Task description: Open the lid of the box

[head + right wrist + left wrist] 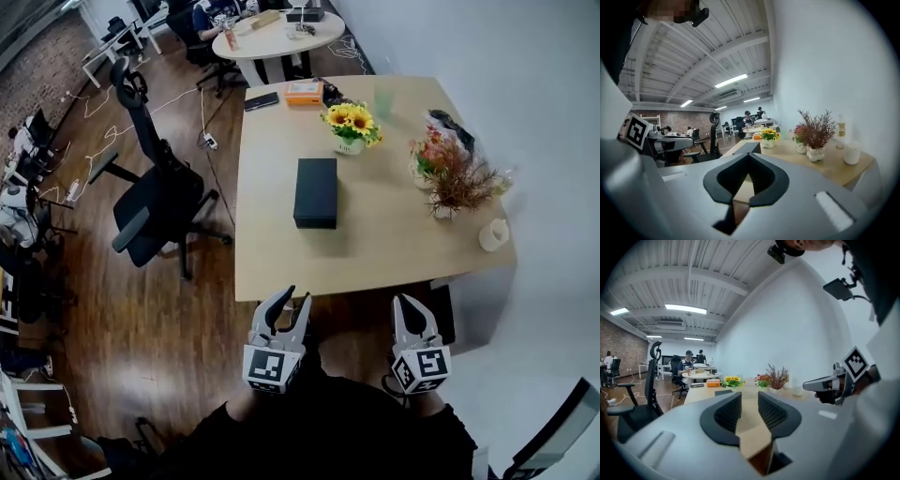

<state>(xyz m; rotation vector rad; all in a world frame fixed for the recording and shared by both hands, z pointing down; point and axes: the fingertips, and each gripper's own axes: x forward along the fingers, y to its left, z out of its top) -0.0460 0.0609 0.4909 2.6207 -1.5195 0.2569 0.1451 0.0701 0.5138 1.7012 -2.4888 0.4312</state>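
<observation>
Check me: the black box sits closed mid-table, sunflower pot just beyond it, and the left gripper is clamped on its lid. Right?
Not the grip. The head view shows the left gripper short of the near edge of the table, jaws slightly apart and empty. The black box does sit closed mid-table, sunflower pot just beyond it.

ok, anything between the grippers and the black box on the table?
Nothing visible. Only bare table lies between the left gripper, the right gripper and the black box. The sunflowers stand beyond it, and the dried flowers off to its right.
</observation>
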